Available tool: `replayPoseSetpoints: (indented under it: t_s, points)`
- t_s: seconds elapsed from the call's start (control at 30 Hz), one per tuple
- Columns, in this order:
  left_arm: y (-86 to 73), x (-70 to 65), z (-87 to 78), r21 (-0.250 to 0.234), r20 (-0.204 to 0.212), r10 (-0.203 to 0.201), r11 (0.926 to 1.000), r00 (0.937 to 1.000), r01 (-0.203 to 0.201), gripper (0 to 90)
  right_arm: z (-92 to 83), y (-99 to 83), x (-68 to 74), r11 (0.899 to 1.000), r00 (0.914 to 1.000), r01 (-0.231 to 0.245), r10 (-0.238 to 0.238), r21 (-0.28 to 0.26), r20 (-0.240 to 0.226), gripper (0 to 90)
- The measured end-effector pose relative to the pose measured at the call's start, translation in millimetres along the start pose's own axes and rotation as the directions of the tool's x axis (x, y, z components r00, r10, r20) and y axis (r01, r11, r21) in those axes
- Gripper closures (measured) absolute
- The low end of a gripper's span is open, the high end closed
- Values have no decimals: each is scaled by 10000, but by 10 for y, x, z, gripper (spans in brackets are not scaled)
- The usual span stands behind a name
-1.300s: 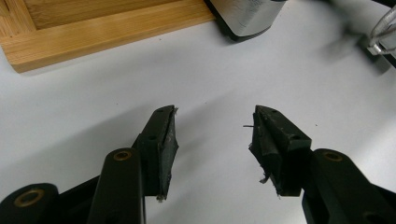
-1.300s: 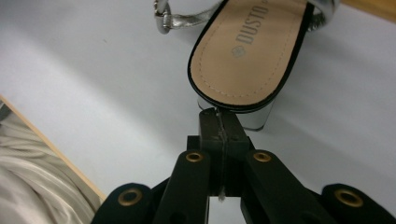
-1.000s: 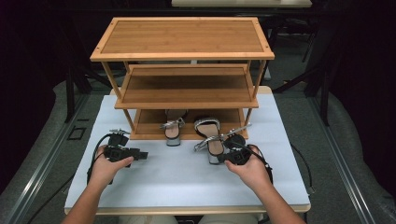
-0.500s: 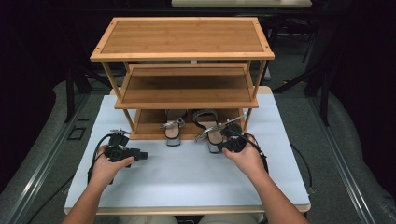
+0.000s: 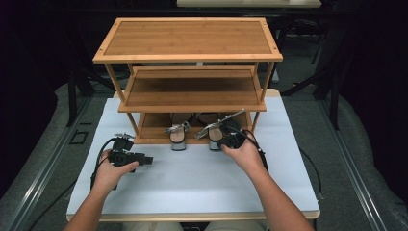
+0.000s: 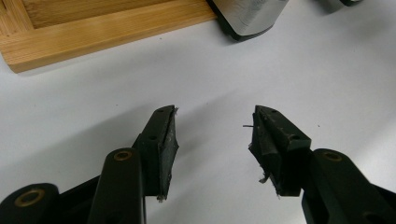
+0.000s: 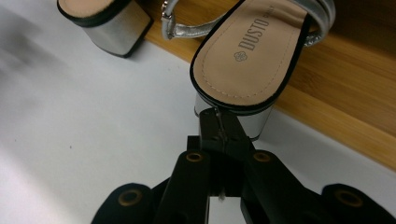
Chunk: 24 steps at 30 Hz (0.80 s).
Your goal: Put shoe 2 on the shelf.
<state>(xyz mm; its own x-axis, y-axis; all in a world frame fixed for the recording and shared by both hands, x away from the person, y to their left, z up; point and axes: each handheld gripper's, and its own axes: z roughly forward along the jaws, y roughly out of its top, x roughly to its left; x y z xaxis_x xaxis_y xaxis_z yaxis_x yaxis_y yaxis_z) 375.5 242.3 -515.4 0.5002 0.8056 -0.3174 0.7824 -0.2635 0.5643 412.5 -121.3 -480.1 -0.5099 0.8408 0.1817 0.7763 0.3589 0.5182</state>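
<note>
Right gripper (image 7: pixel 219 122), jaws together against the right sandal's (image 7: pixel 247 56) heel, should push straight toward twelve o'clock, I judge; left gripper (image 6: pixel 212 135) rests with jaws apart.

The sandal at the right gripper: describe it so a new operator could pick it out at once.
Find the three-tier bamboo rack on the white table. On its bottom shelf sit two silver block-heeled sandals, heels toward the person. It is the right sandal, with the shut right gripper against its heel; the left sandal stands untouched.
</note>
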Motion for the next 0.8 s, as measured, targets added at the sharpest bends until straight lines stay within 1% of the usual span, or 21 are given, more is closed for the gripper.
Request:
replayPoseSetpoints:
  t_s: [0.1, 0.17, 0.2, 0.23, 0.33, 0.4, 0.47, 0.6, 0.63, 0.73, 0.77, 0.8]
  points:
    - [3, 4, -3, -1, 5, 40, 10000, 10000, -40, 498, 42, 34, 38, 10000, 9999, 17, -17, 5, -164, 900]
    - [5, 4, -4, -6, 15, 42, 10000, 10000, -42, 499, 81, 47, 62, 10000, 9998, 68, -67, 29, -184, 900]
    - [5, 2, -2, -15, -4, 35, 10000, 10000, -35, 499, 90, 49, 71, 10000, 9999, 12, -11, 63, -170, 900]
    - [5, 4, 0, -11, 9, 45, 10000, 10000, -45, 500, 107, 54, 71, 10000, 9999, 80, -79, 35, -131, 900]
    - [7, 1, 9, 13, -1, 34, 10000, 10000, -34, 501, 130, 65, 68, 10000, 9999, -50, 50, 11, -112, 900]
    - [11, -1, 15, -22, -38, 35, 10000, 10000, -35, 503, 144, 81, 71, 9999, 9992, -169, 169, -1, -349, 900]
    - [15, -2, 21, -10, -36, 73, 10000, 10000, -73, 506, 165, 96, 88, 9999, 9984, -111, 110, -26, -546, 900]
    - [17, -13, 37, -6, -70, 79, 10000, 9999, -79, 512, 216, 96, 126, 9999, 9996, 6, -3, 111, -297, 900]
    - [20, -11, 42, 42, -65, 148, 9999, 9999, -148, 513, 213, 95, 122, 10000, 9996, -10, 12, 76, -294, 900]
    - [28, -29, 67, 39, -108, 139, 9999, 9998, -138, 516, 208, 86, 106, 9998, 9987, -174, 176, 33, -474, 900]
    - [34, -29, 72, 90, -87, 222, 9997, 9997, -221, 516, 215, 79, 105, 9997, 9983, -222, 225, 67, -532, 900]
    - [37, -37, 79, 85, -77, 206, 9998, 9998, -206, 518, 223, 72, 105, 9998, 9981, -168, 173, 84, -586, 900]
